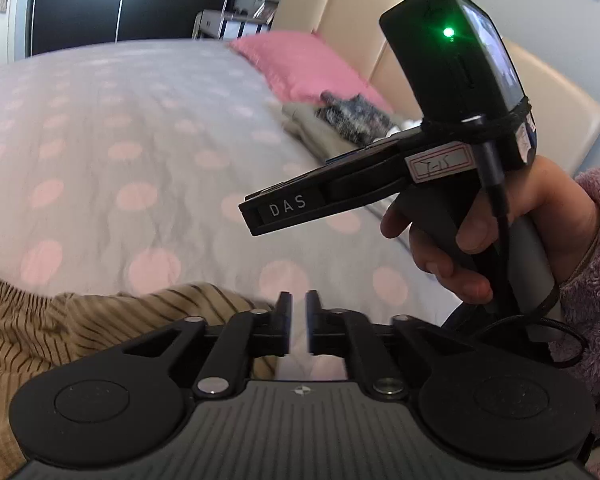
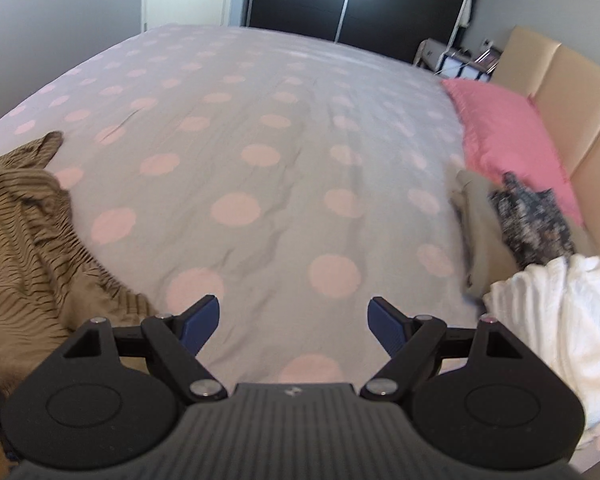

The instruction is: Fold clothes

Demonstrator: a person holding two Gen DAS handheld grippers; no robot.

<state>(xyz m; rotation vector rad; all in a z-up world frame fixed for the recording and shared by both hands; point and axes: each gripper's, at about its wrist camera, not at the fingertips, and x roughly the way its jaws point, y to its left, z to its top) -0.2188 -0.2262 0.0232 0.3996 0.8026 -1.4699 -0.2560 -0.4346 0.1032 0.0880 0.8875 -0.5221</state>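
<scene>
So the bed (image 2: 260, 140) takes up basically everything here, grey cover with pink dots, mostly bare in the middle, with a pink pillow (image 2: 508, 132) at the far right against the headboard. The thing to fold looks like the brown striped garment (image 2: 24, 248), bunched up in a heap on the near left edge of the bed. On the right side there's a small pile: a beige piece (image 2: 480, 224), a dark patterned one (image 2: 536, 220) lying on it, and a white knit (image 2: 560, 320) nearest. Right gripper (image 2: 294, 320) hangs over the bare cover with its jaws spread wide, holding nothing. Left gripper (image 1: 298, 320) sits just past the brown garment's near edge, jaws pinched almost together with only a thin gap, and I don't see any cloth caught between them. My guess is the step in hand is picking up the brown one to spread it flat in the middle. To do it well I'd grab two separate points along one hem or the shoulders, not a wad from the heap, then lift and drag it to the open centre so it lies flat before any fold.
</scene>
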